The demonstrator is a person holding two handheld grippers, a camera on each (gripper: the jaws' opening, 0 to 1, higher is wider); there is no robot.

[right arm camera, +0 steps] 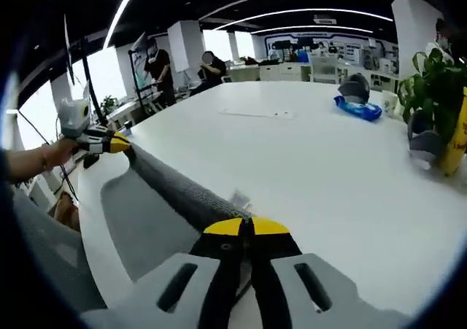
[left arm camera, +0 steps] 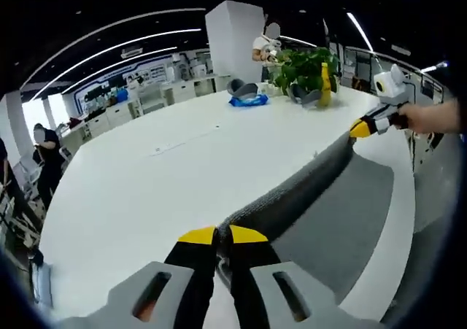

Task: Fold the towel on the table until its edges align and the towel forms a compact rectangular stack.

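While the grey towel [left arm camera: 306, 179] stretched taut above the white table [left arm camera: 146, 190], the left gripper [left arm camera: 222, 235] and right gripper [right arm camera: 246, 227] each clamped one corner.

Your right gripper [right arm camera: 245, 227] is clamped on one end of the grey towel [right arm camera: 171, 187], lifted edge stretched taut. Your left gripper [right arm camera: 120, 145] pinches the far end, hand [right arm camera: 55, 154] behind it. Rest of towel lies on the white table [right arm camera: 306, 161]. Blue pack [right arm camera: 357, 109] and plant [right arm camera: 434, 77] sit far right.
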